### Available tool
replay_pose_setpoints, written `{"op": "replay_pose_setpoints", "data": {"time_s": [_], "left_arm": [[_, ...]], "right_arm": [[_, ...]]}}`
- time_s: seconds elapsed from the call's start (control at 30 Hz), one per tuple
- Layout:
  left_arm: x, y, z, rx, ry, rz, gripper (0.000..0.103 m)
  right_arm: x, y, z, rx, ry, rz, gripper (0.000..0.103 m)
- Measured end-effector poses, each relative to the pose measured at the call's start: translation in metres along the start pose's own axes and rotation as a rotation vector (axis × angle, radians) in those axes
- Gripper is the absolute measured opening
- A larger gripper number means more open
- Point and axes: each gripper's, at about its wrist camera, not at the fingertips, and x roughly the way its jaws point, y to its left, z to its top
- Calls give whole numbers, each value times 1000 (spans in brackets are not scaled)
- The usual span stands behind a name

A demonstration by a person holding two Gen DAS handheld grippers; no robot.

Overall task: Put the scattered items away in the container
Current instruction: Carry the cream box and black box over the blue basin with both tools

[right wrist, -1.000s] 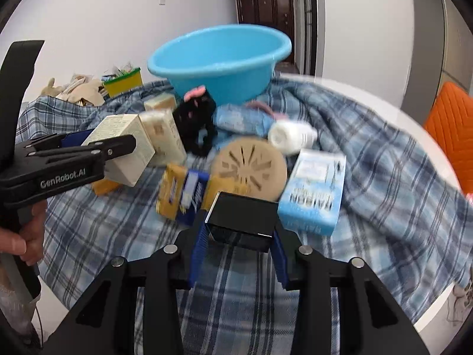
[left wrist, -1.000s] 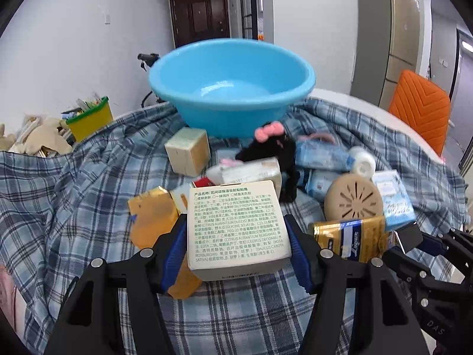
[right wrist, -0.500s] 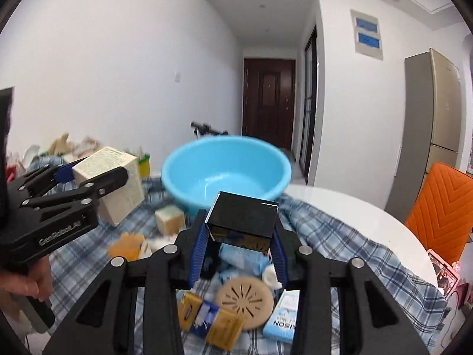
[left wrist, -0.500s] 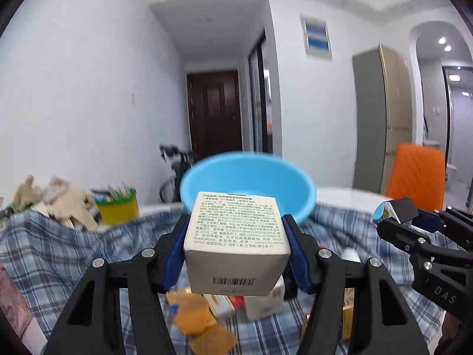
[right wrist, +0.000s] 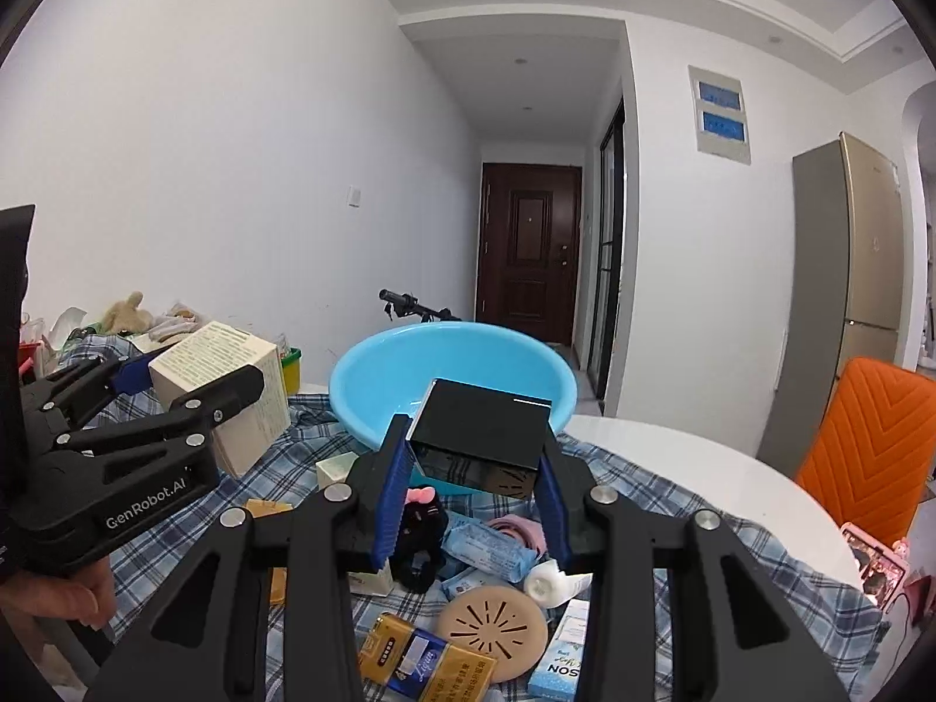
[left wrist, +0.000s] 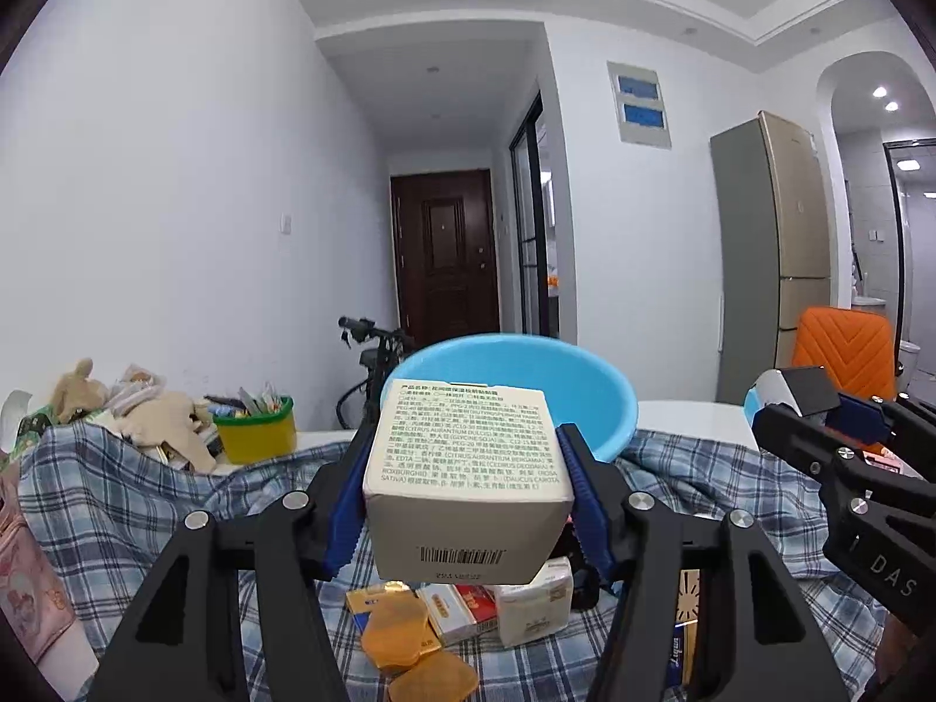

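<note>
My left gripper is shut on a cream carton printed with small text, held in the air in front of the blue basin. In the right wrist view the same carton shows at the left, clamped in the left gripper. My right gripper is shut on a black box, lifted just before the blue basin. Below both lie scattered items on the plaid cloth: a black plush toy, a tan round disc and a gold packet.
A yellow-green tub and plush toys sit at the far left of the table. An orange chair stands at the right, by the white table edge. A person's hand grips the left tool. A bicycle stands behind the basin.
Both grippers have risen and tilted up from the table, carrying the carton and the black box. The items on the cloth have dropped to the bottom of both views.
</note>
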Motion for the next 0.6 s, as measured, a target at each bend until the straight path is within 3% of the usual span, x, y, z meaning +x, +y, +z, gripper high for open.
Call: {"op": "replay_pose_setpoints", "data": {"time_s": [0.17, 0.4, 0.6], "left_arm": [[8, 1, 2, 1, 24, 4, 62], [17, -3, 8, 2, 0, -17, 62], [58, 5, 24, -39, 9, -62, 62]], "right_arm": [[4, -5, 0, 24, 20, -16, 37], [12, -7, 5, 15, 15, -15, 37], [43, -17, 17, 3, 6, -11, 37]]}}
